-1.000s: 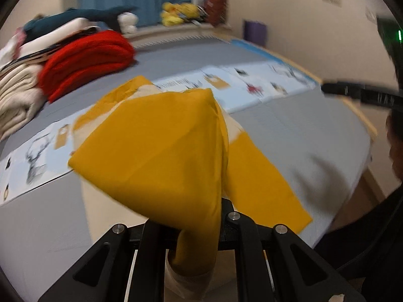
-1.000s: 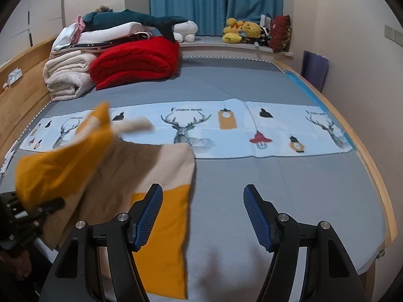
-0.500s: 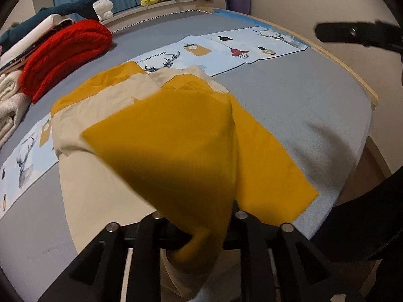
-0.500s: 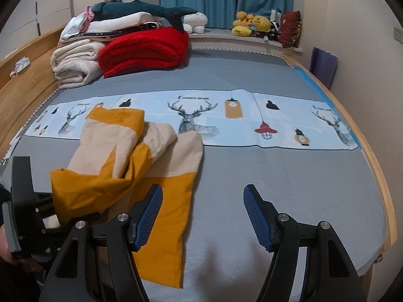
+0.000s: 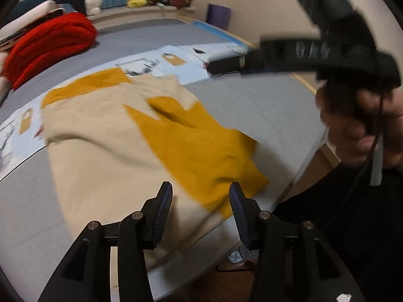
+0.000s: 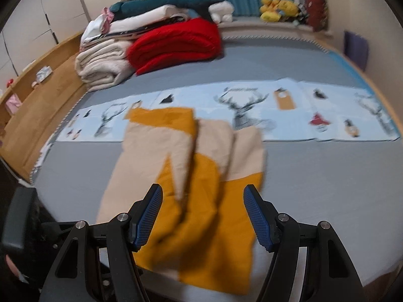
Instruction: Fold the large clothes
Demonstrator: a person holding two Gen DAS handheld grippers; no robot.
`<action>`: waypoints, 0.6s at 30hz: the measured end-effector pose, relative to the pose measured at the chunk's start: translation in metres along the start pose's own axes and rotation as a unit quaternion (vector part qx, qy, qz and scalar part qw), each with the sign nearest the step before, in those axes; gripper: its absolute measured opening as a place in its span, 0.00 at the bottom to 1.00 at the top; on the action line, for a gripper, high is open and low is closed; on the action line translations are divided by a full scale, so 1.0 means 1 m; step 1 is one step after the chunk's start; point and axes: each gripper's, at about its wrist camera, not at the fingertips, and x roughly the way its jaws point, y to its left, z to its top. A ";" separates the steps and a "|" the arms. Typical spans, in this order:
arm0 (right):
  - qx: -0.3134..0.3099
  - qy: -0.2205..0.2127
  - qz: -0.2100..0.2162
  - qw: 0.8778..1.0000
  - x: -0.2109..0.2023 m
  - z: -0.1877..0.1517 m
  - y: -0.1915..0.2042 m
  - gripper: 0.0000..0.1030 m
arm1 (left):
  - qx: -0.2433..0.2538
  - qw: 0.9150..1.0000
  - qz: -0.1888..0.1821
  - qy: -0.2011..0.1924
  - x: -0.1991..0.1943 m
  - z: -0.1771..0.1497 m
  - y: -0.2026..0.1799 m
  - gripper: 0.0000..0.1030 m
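A mustard-and-cream garment (image 5: 131,136) (image 6: 191,176) lies partly folded on the grey bed (image 5: 264,105) (image 6: 314,183), its near end reaching the bed's front edge. My left gripper (image 5: 201,201) hovers just above that near end. Its jaws are opening and the cloth lies below them, not pinched. My right gripper (image 6: 202,211) stands open over the mustard part of the garment, with nothing pressed between its blue pads (image 6: 257,214). In the left wrist view the right gripper's body and a person's hand (image 5: 357,125) show at the right.
A red folded blanket (image 6: 176,45) and a stack of cream and white bedding (image 6: 103,63) sit at the far left of the bed. A pale-blue deer-print strip (image 6: 289,110) crosses the bed. A wooden headboard ledge (image 6: 37,95) runs along the left; plush toys (image 6: 279,7) sit on the window sill.
My left gripper let go of the mustard sleeve, which now lies flat across the garment, and its jaws spread. My right gripper moved left over the garment's near end.
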 end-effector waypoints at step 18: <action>-0.028 0.117 0.040 0.992 0.053 -0.014 0.034 0.06 | -0.242 0.960 0.139 -0.014 -0.036 -0.028 0.137 0.42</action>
